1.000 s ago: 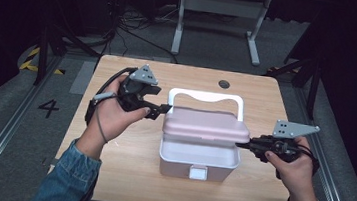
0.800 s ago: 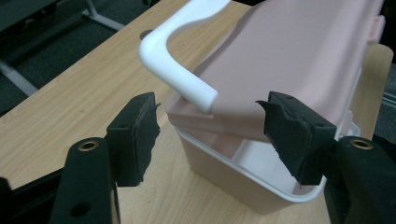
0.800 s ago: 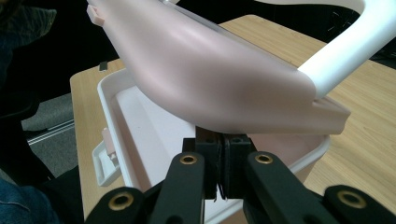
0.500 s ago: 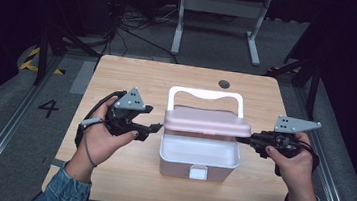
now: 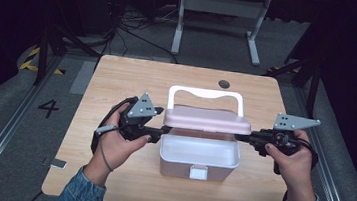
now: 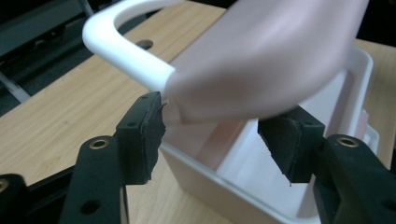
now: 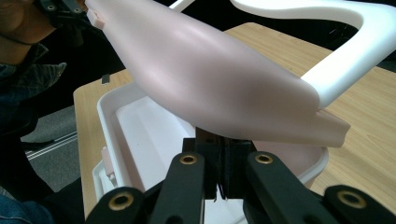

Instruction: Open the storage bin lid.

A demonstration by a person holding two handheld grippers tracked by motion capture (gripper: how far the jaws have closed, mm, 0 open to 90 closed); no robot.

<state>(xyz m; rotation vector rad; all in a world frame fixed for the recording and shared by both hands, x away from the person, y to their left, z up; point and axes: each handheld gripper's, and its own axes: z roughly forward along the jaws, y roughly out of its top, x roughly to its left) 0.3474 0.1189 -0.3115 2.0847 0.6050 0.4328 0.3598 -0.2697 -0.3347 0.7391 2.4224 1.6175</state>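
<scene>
Here we see the pink lid [image 5: 207, 119] lying crosswise between both hands above the white box [image 5: 200, 155]: the left gripper [image 6: 210, 140] has its jaws wide open astride the lid's end, while the right gripper [image 7: 219, 179] has its jaws closed under the opposite edge, pinching nothing we can make out.

In the high view, the raised pink lid [image 5: 208, 119] hides the rear of the white box [image 5: 200, 155] and both grippers' tips beneath its ends. In the left gripper view the lid [image 6: 266, 56] is blurred and cut off by the top edge. In the right gripper view, the lid [image 7: 210, 79] covers the jaw tips of the right gripper [image 7: 223, 161], so whatever they press stays hidden.
</scene>
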